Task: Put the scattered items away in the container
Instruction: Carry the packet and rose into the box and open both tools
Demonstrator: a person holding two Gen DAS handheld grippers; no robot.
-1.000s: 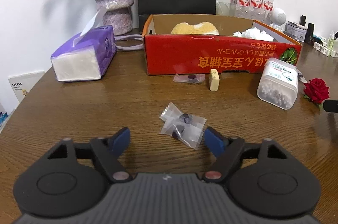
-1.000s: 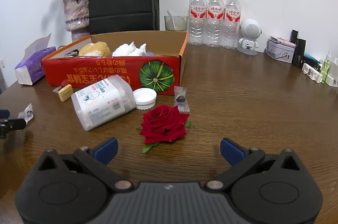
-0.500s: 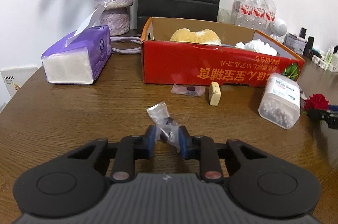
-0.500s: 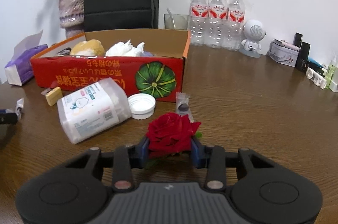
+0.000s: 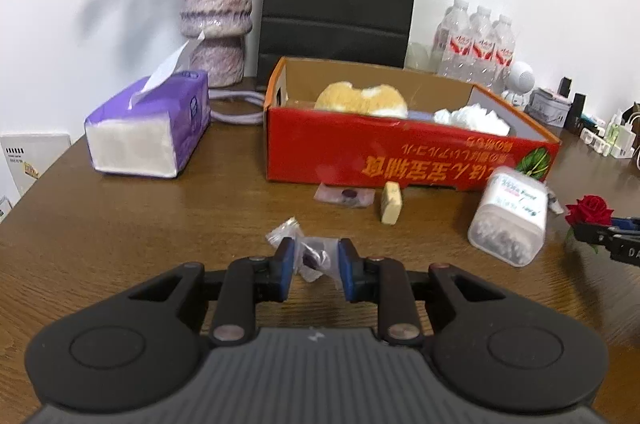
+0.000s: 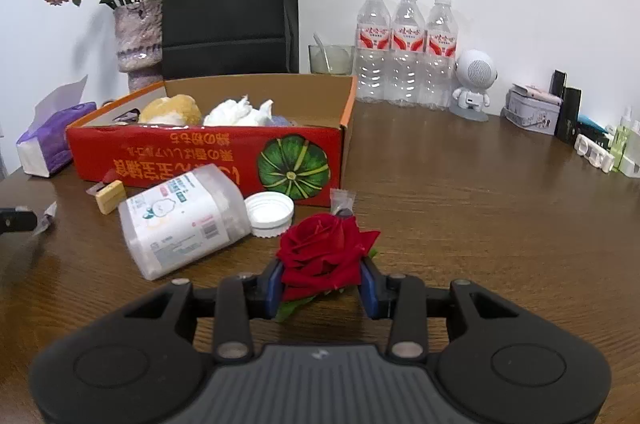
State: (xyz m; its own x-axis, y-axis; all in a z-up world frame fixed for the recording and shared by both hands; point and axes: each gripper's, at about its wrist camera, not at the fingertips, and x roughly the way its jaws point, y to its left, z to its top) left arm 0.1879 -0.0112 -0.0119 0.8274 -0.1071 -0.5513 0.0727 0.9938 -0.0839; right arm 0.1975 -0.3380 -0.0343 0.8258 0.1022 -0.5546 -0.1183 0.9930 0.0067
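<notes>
Gripping now: both grippers closed on one scattered item each, neither yet over the box.
Left gripper [image 5: 314, 266]: jaws drawn narrow, pads pressing a clear plastic sachet [image 5: 310, 256] with dark pieces inside; it sits at table level, in front of the box.
Right gripper [image 6: 322, 282]: jaws part-closed around the red rose [image 6: 326, 248], pads squeezing the bloom from both sides; a green leaf pokes out beneath.
Container: red cardboard box [image 6: 208, 153], open top, near the back of the wooden table [image 6: 460, 216]; already holds a yellow plush thing [image 5: 360, 97] and crumpled white tissue [image 6: 238, 111].
Sachet handling: very light, crinkly, slick film; likely to slide or twist in the pads. Best taken across the bulk where the contents give some thickness, not by a flat sealed edge.
Rose handling: soft, light, easily crushed; petals may bruise or shed. A gentle hold low on the bloom suits it better than a hard pinch.
Left to tidy: cotton-swab tub [image 6: 182, 220] lying on its side, its white lid [image 6: 269, 209] beside it, a small yellow block [image 5: 391, 203], two more sachets [image 5: 346, 195] near the box front.
Risk: the sachet slipping free on the lift.
</notes>
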